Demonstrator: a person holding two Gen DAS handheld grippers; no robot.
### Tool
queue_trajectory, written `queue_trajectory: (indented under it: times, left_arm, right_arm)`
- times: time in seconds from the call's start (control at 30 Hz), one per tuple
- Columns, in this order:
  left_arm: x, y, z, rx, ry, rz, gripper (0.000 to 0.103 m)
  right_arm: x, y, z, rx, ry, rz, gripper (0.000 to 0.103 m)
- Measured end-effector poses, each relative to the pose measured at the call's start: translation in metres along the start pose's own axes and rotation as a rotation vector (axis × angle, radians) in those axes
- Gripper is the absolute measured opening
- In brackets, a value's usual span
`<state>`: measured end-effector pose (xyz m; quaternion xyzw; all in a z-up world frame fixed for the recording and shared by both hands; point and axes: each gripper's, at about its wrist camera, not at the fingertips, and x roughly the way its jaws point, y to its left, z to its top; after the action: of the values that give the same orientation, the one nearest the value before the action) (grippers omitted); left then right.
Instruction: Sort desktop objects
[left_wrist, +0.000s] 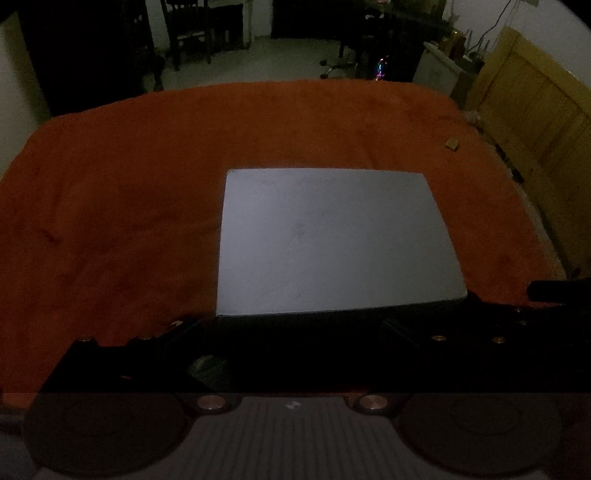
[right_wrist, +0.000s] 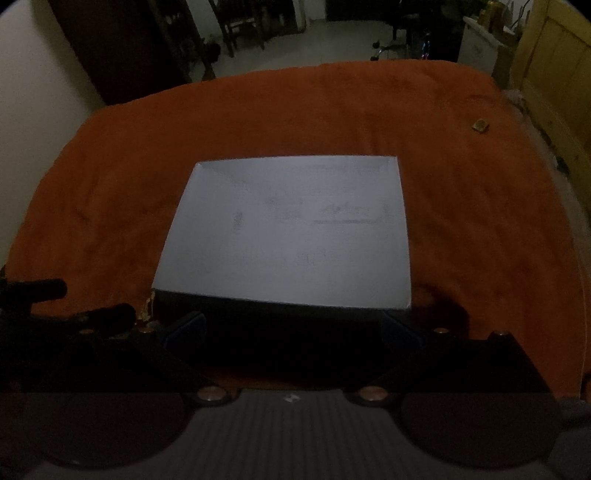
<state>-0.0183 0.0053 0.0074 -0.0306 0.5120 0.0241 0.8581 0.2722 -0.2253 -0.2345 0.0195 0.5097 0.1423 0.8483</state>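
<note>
Left wrist view: the room is dim. An orange cloth (left_wrist: 129, 206) covers the table. A white box (left_wrist: 332, 240) sits on it just right of centre, its near edge directly ahead of the left gripper (left_wrist: 295, 328). The two dark fingers stand wide apart, one at 8 o'clock and one at 4 o'clock of the frame, with nothing between them; the box's dark front side lies in the gap beyond the tips. A small tan block (left_wrist: 452, 144) lies on the cloth at 2 o'clock, well apart from the box. Part of the other tool shows as a dark bar at 3 o'clock.

Right wrist view: the same white box (right_wrist: 288, 229) fills the centre, faint grey marks on its top. The right gripper (right_wrist: 293, 325) has its fingers spread wide, holding nothing, close before the box's near edge. The tan block (right_wrist: 480, 125) rests at 1 o'clock near the far edge of the cloth (right_wrist: 110, 184). Dark parts of the other tool show at 9 o'clock.
</note>
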Motion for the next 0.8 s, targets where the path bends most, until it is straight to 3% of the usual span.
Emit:
queue_trajectory:
  times: [0.8]
  left_arm:
    - [0.0096, -0.0026, 0.0000, 0.014, 0.032, 0.004, 0.102]
  right_arm:
    - [0.0047, 0.0020, -0.0009, -0.005, 0.023, 0.007, 0.103]
